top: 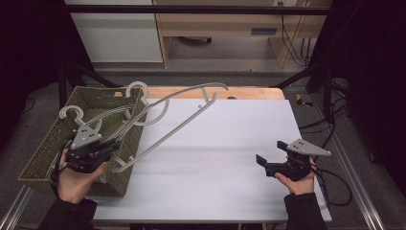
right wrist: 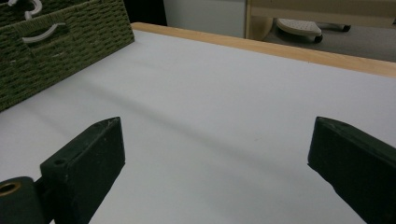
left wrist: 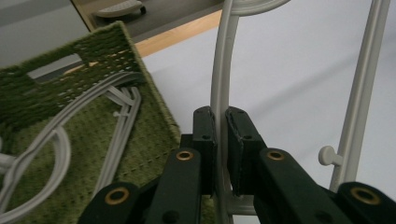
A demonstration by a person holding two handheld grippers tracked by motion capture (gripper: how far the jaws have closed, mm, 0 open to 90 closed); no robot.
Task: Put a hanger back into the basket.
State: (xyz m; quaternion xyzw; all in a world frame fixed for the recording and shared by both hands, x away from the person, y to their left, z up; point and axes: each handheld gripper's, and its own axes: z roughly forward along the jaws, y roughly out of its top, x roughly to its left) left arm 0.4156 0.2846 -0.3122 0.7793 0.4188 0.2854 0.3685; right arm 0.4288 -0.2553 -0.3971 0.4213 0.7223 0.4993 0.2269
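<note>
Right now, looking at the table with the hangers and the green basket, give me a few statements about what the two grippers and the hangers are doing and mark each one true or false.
1. The left gripper is shut on a hanger. True.
2. The right gripper is clamped on a hanger. False: its jaws stand wide apart with nothing between them, above the white tabletop.
3. More hangers lie inside the green basket. True.
4. The green basket sits at the right side of the table. False: it sits at the left, by the left gripper.
5. The held hanger reaches out over the basket's rim above the white tabletop. True.
</note>
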